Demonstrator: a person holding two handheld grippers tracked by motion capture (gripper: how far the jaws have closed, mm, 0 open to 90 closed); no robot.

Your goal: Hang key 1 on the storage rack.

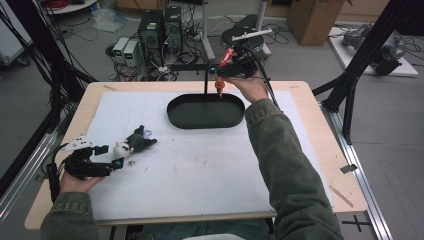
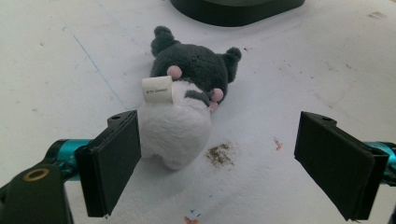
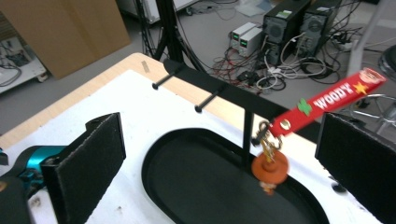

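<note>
Nearby, the left gripper (image 2: 217, 163) stands wide around the plush toy (image 2: 184, 100) on the worktop (image 1: 200, 165) — probably ready to grasp it. Farther, the right gripper (image 3: 224, 168) is wide too — its keychain (image 3: 299, 121) hangs on the black stand (image 3: 210, 93) over the tray (image 1: 205, 111).

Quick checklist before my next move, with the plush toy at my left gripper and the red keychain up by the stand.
1. Left gripper jaws open: ok.
2. Plush toy centred between those jaws: not ok; it lies close against one jaw, far from the other.
3. Right gripper jaws open: ok.
4. Red keychain actually hooked on the stand: cannot tell; its top end runs out of clear sight.
5. Orange charm hanging over the black tray: ok.
6. Two pegs on the stand's bar bare for hanging: ok.
</note>
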